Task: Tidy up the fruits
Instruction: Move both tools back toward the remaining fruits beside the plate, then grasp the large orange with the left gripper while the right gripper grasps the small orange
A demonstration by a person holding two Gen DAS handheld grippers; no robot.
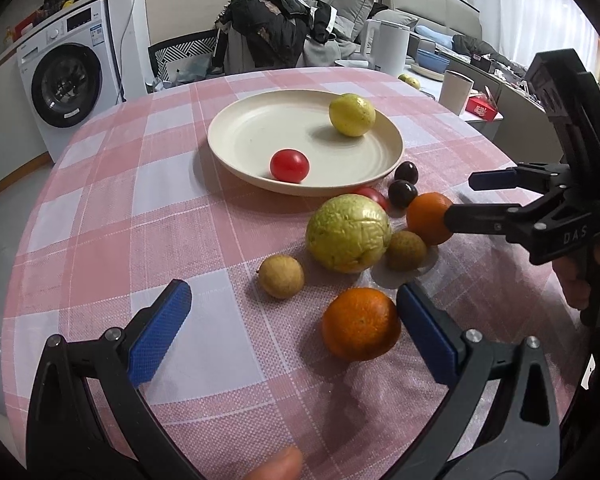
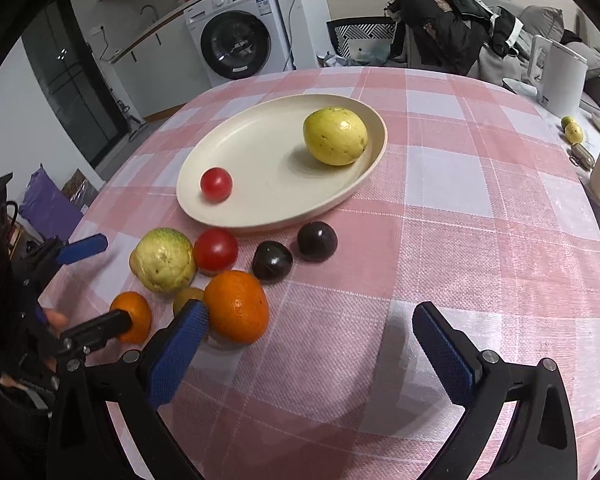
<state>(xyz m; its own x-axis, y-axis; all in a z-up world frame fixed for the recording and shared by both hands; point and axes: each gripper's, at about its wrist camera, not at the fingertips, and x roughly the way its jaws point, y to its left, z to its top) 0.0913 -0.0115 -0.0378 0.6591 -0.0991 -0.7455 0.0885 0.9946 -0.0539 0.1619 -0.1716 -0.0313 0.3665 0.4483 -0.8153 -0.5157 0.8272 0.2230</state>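
Both grippers gape wide — left gripper [image 1: 294,322], right gripper [image 2: 310,344] — only the left view shows the second longan [image 1: 281,276].

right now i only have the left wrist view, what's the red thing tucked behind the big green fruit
Observer: A second tomato, whole, lying on the tablecloth beside the big green fruit, just short of the plate.
Operator: ok and is the right gripper closed on that far orange
Observer: No. The right wrist view shows the right gripper wide open, with the orange sitting at the tip of one of its fingers and bare cloth across the rest of the gap.
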